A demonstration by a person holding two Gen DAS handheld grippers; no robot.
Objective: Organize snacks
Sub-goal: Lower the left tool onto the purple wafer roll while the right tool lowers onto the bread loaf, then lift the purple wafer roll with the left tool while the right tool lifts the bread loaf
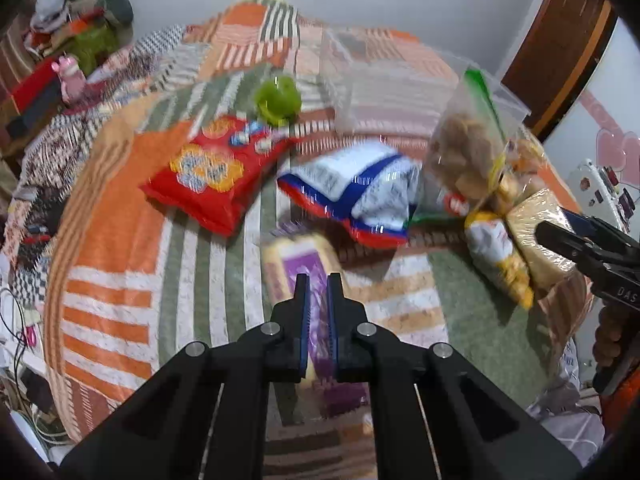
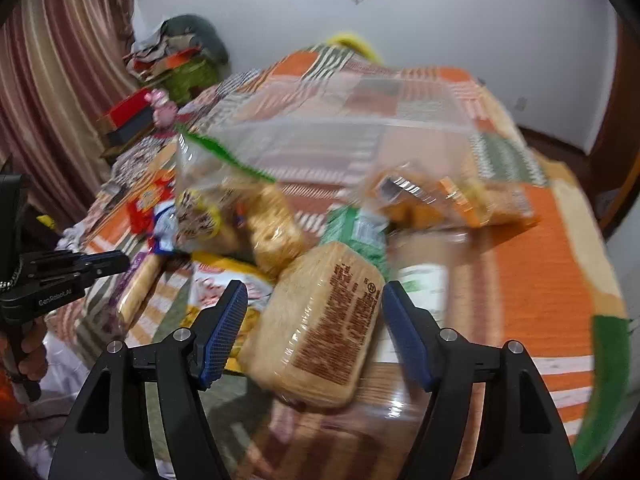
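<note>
Snacks lie on a striped bedspread (image 1: 120,248). In the left wrist view a red snack bag (image 1: 212,172), a white and blue bag (image 1: 360,196) and a purple and yellow cracker pack (image 1: 296,264) lie ahead. My left gripper (image 1: 318,280) is nearly shut and empty just above the cracker pack. In the right wrist view my right gripper (image 2: 314,292) is open around a clear-wrapped pack of beige crackers (image 2: 320,324), its pads apart from it. A zip bag of biscuits (image 2: 256,208) stands behind it.
A clear plastic box (image 1: 360,80) and a green cup (image 1: 278,100) sit farther back on the bed. An orange snack pack (image 2: 452,200) and a green pack (image 2: 356,228) lie beyond the crackers. Clutter is piled at the far left (image 1: 84,20).
</note>
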